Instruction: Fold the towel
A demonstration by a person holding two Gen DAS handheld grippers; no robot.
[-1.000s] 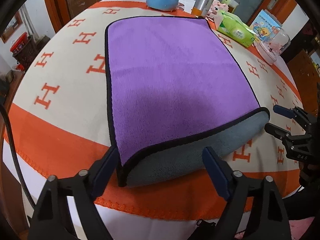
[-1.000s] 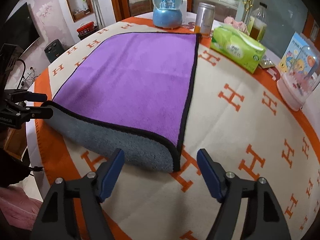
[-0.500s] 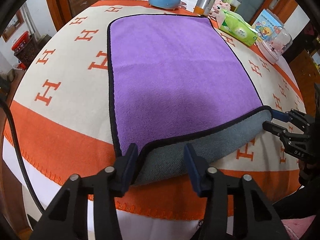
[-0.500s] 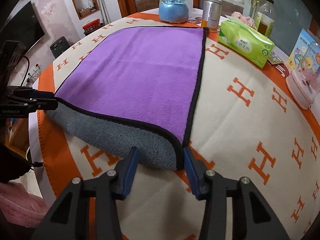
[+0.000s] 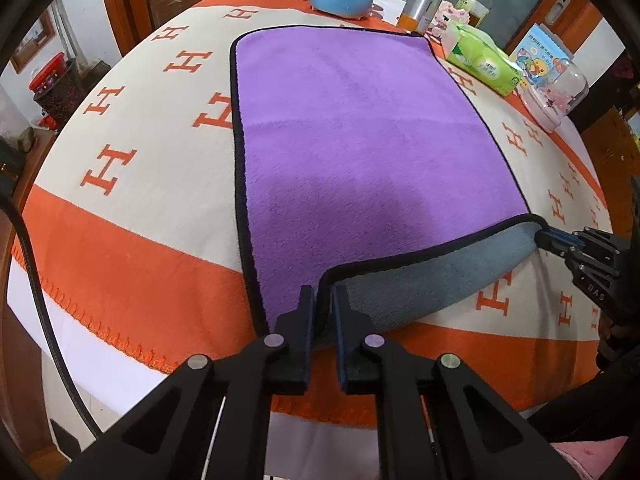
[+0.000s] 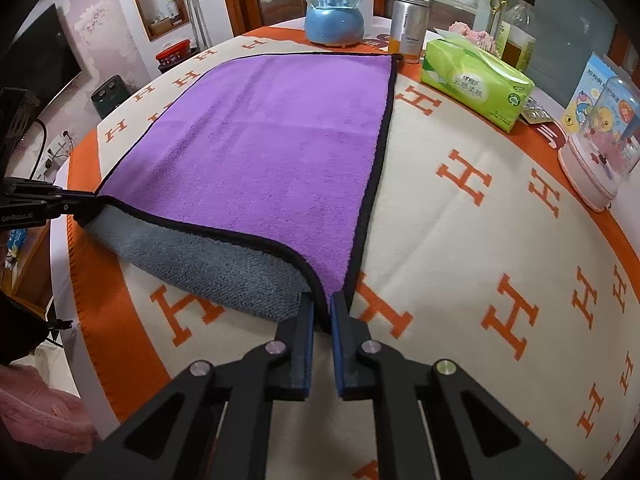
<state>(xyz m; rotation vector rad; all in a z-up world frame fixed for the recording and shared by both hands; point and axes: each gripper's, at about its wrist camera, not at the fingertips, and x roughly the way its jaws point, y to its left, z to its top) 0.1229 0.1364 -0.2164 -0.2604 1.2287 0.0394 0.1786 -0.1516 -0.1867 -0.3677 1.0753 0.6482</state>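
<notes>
Orange-and-cream H-pattern table point(image 5: 132, 240) carries the purple towel point(image 5: 360, 128), spread flat toward the snow globe point(image 6: 334, 12); left gripper point(image 5: 322, 300) and right gripper point(image 6: 322, 304) are each clamped on a near corner, held low and level, so the fold probably goes straight away toward the globe.

Beyond the towel's point(image 6: 272, 128) far edge, a snow globe point(image 6: 334, 10), metal can point(image 6: 407, 26) and tissue pack point(image 6: 476, 84) crowd the tabletop point(image 6: 480, 248). To the right, open cloth runs toward a pink-based jar point(image 6: 600, 152).
</notes>
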